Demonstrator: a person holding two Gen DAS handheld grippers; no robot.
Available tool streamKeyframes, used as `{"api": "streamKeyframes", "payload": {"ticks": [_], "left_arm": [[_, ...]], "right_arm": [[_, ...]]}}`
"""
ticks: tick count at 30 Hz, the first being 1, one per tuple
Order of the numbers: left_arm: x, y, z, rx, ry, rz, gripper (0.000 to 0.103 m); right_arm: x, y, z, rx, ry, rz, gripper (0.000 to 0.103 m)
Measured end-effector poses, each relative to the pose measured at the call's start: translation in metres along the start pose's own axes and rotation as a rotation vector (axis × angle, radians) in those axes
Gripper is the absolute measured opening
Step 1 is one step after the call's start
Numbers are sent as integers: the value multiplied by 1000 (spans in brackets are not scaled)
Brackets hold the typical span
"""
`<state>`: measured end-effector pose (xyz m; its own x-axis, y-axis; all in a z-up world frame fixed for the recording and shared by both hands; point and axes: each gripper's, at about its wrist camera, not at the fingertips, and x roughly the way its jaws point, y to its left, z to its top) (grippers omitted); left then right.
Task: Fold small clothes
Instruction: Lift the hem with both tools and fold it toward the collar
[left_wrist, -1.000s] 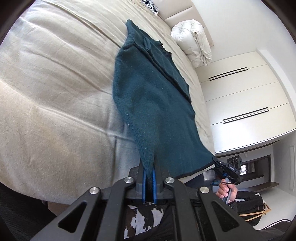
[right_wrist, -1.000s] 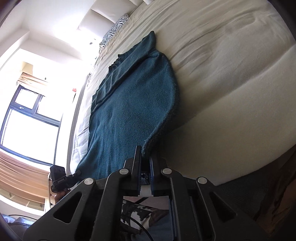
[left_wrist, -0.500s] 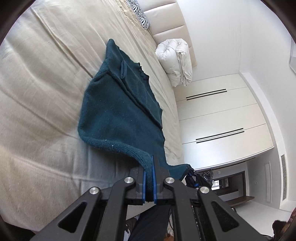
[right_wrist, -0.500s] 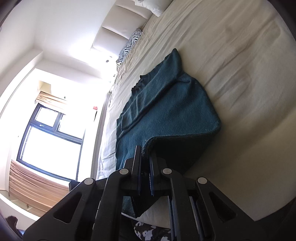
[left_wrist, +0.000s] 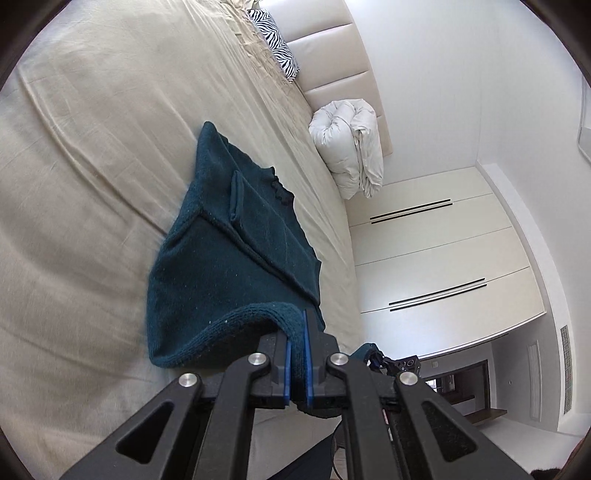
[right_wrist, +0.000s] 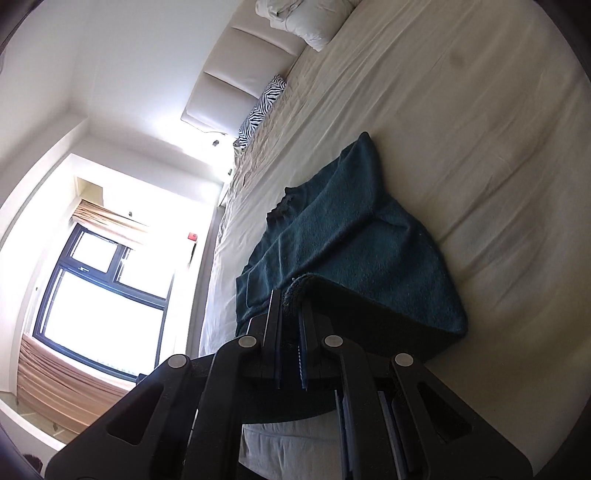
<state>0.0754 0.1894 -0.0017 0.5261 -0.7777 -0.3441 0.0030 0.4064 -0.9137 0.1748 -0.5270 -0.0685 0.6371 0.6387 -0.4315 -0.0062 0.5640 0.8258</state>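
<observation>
A dark teal knitted sweater (left_wrist: 229, 266) lies on the beige bed sheet (left_wrist: 92, 155), its sleeves folded in over the body. My left gripper (left_wrist: 295, 332) is shut on one corner of the ribbed bottom hem and holds it lifted and curled over the body. My right gripper (right_wrist: 291, 299) is shut on the other hem corner, raised the same way. The sweater (right_wrist: 351, 251) shows in the right wrist view with its neckline toward the headboard. The right gripper also shows in the left wrist view (left_wrist: 391, 363), low at the bed's edge.
A rolled white duvet (left_wrist: 351, 147) and a zebra-print pillow (left_wrist: 277, 44) lie at the padded headboard (left_wrist: 332, 55). White wardrobe doors (left_wrist: 443, 258) stand past the bed. A bright window (right_wrist: 99, 295) with curtains is on the other side. The bed edge is close below.
Both grippers have carried the hem up off the bed's edge and forward toward the neckline. The lower part of the sweater now arches over the body.
</observation>
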Motion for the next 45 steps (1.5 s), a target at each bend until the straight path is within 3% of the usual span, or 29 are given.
{"api": "streamKeyframes", "payload": {"ticks": [10,24,34,43,44,45], "left_arm": [[36,-9,58,15,-21,11,5],[85,24,135,-127,-56,26,5],[122,48,171,-170,-60,76,6],[141,76,184,-187,-83,148,6],[142,79,185,-194,-84,147,14],[142,81,185,-197,-83,142,30]], "right_arm": [[44,-2,58,3,-59,-63,6],[128,0,132,-46,-81,-167,6],[182,-23,165,-16,-74,-252,6],[220,-51,181,19,-34,-308,7],[225,-55,182,35,-24,-318,7],[228,-59,182,44,-19,-322,8]]}}
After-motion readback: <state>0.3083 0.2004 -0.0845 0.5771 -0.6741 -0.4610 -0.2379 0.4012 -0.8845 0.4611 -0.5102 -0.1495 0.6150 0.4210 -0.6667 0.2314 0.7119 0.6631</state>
